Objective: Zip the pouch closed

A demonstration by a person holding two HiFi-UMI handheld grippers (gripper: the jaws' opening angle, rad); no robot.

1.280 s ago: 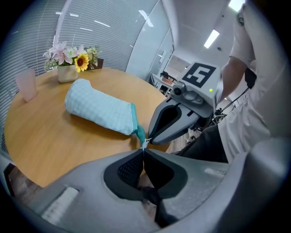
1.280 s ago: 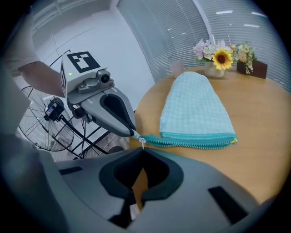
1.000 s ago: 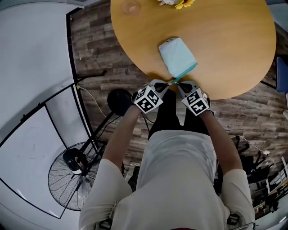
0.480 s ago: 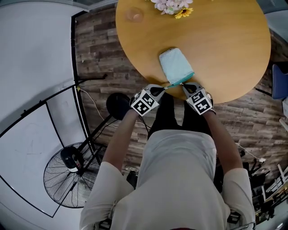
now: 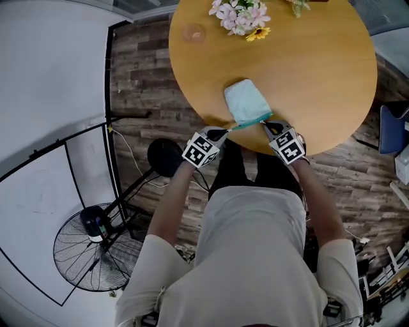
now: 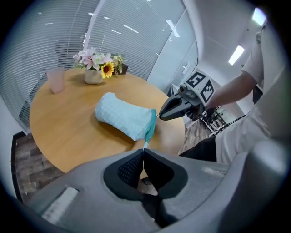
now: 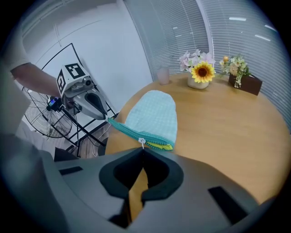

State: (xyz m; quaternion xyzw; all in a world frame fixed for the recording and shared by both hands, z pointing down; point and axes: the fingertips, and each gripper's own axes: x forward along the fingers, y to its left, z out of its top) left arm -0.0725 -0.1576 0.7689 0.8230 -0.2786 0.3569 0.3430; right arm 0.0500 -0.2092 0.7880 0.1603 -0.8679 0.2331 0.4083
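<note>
A round wooden table [image 5: 319, 76] stands on a plank floor beside a white wall, with a floor fan [image 5: 86, 243] down at the left and a small bunch of flowers [image 5: 239, 16] and a pale cup [image 5: 192, 32] at the table's far side. The light blue pouch [image 5: 245, 101] lies flat at the near rim, its closed end pointing away from the person and its zipper [image 7: 125, 129] running left to right along the near edge. The left gripper [image 5: 222, 131] is clamped narrow on the teal tape end [image 6: 146, 142] that sticks out past the pouch's left corner. The right gripper [image 5: 268, 124] has its jaws pressed together on the small white pull [image 7: 142, 142]. The two tools face each other across the near edge, close together but apart, so the zipper line is stretched between them. The coming move turns on that line: the teeth look joined from the left gripper up to the pull, while a sliver of yellow lining [image 7: 162, 145] shows on the pull's right side. My guess is that the short open stretch lies there. The pull should then travel right, straight along the zipper and away from the left gripper, which only anchors the tape.
</note>
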